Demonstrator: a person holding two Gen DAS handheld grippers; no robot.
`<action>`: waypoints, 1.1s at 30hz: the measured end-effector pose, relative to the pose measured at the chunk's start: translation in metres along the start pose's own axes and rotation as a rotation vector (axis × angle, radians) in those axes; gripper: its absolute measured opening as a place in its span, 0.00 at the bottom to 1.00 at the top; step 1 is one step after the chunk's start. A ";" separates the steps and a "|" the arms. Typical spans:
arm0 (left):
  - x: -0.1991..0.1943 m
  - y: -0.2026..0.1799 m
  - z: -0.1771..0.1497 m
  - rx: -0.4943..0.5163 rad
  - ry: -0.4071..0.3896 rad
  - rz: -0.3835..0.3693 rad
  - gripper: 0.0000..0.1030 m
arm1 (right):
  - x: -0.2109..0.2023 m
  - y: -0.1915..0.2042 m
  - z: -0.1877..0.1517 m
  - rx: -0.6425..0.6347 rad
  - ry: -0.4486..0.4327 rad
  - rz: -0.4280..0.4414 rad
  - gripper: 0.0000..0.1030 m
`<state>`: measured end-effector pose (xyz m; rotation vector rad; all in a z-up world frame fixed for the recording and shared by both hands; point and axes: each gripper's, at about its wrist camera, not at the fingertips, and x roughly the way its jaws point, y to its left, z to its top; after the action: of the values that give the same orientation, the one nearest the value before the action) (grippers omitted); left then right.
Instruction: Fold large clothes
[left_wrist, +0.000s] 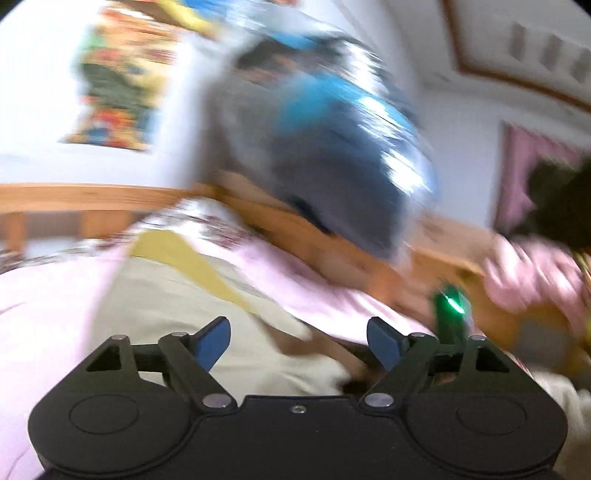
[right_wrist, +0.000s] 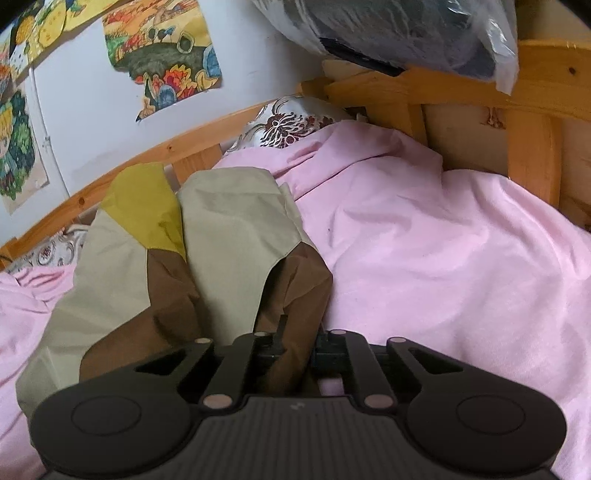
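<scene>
Your right gripper (right_wrist: 291, 354) clamps the garment's (right_wrist: 229, 236) brown edge; left gripper (left_wrist: 298, 343) gapes wide, empty. Draw the fold evenly over the pink sheet (right_wrist: 424, 240).

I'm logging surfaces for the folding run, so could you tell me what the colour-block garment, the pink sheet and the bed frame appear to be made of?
Colour-block garment: thin woven fabric, matte, probably cotton or a blend; it holds crisp creases and shows stitched seams between panels.
Pink sheet: soft matte cloth, likely cotton; it lies in gentle rumpled folds.
Bed frame: light wood, seemingly pine with a clear finish; grain and knots show.
</scene>
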<state>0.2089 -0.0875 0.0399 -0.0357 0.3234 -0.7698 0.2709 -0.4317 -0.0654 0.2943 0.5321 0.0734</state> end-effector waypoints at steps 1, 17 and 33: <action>-0.001 0.010 0.001 -0.028 -0.007 0.042 0.81 | 0.000 0.000 0.000 -0.001 0.000 -0.002 0.10; 0.077 0.083 -0.018 -0.077 0.180 -0.002 0.85 | -0.035 0.020 0.065 -0.121 -0.241 -0.016 0.75; 0.104 0.049 -0.028 0.119 0.187 -0.066 0.90 | 0.073 0.087 0.113 -0.344 0.003 0.251 0.02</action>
<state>0.3035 -0.1217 -0.0224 0.1393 0.4553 -0.8592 0.3920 -0.3671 0.0172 0.0228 0.4741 0.4042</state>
